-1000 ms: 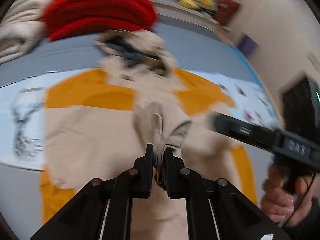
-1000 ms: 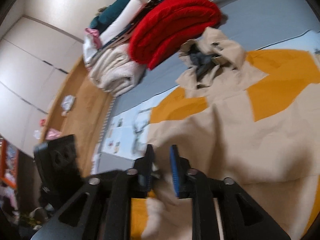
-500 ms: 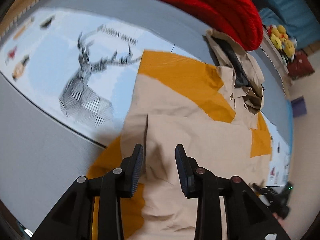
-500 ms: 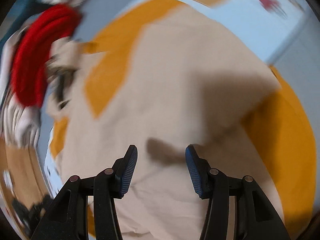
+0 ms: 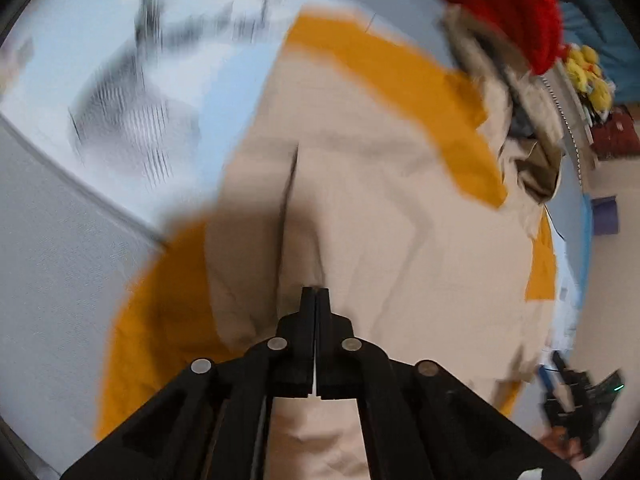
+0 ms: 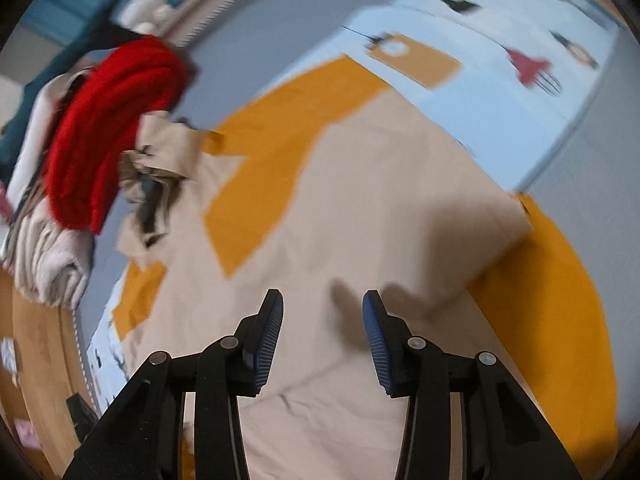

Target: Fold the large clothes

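Garment: the beige and mustard hooded top (image 5: 400,240) lies flat on the printed play mat (image 5: 120,92), hood (image 6: 160,168) toward the mat's far edge, hem toward the near edge; its sleeves appear folded in over the body, so the next fold is likely hem toward hood.
Left gripper: the left gripper (image 5: 315,300) has just closed, its jaws meeting at the tips over the beige cloth near the hem; whether a pinch of fabric sits between them cannot be told through the blur.
Right gripper: the right gripper (image 6: 323,320) hangs above the lower body of the garment with its jaws apart, having just narrowed a little, and nothing sits between the blue pads (image 6: 270,330); their shadows fall on the cloth just ahead, so it seems close to the surface.
Why placed so: each claw likely takes one side of the hem so the fold lifts evenly.
Edges: the garment's left edge runs along the deer print; the right edge ends short of the mat's blue border (image 6: 520,128).
Open room: grey floor (image 5: 52,260) beside the mat is free; the stack of folded clothes (image 6: 108,132) sits just beyond the hood, limiting forward travel.
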`<action>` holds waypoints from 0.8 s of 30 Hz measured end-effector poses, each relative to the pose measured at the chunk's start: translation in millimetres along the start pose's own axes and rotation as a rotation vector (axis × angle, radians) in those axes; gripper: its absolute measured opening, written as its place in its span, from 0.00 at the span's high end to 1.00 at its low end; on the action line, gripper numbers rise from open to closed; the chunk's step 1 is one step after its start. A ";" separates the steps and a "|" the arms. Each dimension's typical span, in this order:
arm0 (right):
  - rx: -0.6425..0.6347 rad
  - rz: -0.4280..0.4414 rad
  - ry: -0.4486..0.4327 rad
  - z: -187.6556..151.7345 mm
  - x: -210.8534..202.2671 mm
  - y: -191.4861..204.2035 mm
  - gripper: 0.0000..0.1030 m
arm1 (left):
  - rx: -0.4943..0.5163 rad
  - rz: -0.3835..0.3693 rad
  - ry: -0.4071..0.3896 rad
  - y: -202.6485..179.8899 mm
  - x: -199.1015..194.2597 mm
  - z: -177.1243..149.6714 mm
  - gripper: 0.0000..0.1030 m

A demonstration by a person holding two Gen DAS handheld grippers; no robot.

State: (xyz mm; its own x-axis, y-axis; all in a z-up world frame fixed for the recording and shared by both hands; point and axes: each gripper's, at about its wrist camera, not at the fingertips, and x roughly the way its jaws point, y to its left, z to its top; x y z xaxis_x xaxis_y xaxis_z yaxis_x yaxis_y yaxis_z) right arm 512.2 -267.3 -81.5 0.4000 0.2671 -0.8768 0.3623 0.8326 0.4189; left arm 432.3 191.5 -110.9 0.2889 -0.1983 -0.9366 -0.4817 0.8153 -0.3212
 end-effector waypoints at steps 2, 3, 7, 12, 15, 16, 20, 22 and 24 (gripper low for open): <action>0.000 0.011 -0.007 6.6 2.9 -2.2 0.58 | 0.092 0.073 -0.128 -12.1 -22.1 5.3 1.00; 0.010 -0.008 -0.009 9.8 6.4 -7.1 0.58 | 0.104 0.084 -0.151 -13.7 -27.7 7.2 1.00; 0.117 -0.127 0.068 13.4 34.5 -40.1 0.58 | 0.066 0.086 -0.031 -4.2 -15.3 8.8 1.00; 0.145 -0.167 0.075 14.1 25.3 -49.2 0.58 | 0.118 0.057 0.038 -13.4 0.8 3.1 0.64; 0.065 -0.148 -0.004 14.1 3.7 -25.8 0.58 | 0.105 0.067 0.068 -7.1 15.7 1.4 0.76; 0.036 -0.145 -0.036 13.3 -3.2 -18.2 0.58 | 0.104 0.067 0.075 -6.6 20.1 0.5 0.92; -0.086 -0.099 -0.111 14.1 -12.6 9.5 0.58 | 0.139 0.072 -0.032 -11.8 3.7 6.1 1.00; -0.105 -0.054 -0.075 16.8 -4.8 10.9 0.58 | 0.196 0.108 -0.120 -22.1 -13.9 8.1 1.00; -0.094 -0.040 -0.029 16.9 5.2 6.4 0.58 | 0.216 0.133 -0.156 -25.0 -20.4 10.2 1.00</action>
State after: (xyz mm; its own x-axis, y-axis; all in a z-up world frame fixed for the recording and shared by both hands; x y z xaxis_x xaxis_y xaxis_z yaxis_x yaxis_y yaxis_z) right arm 530.8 -268.8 -79.3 0.4117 0.2195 -0.8845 0.2985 0.8845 0.3584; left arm 446.9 180.8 -82.3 0.3670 -0.0092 -0.9302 -0.3418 0.9287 -0.1440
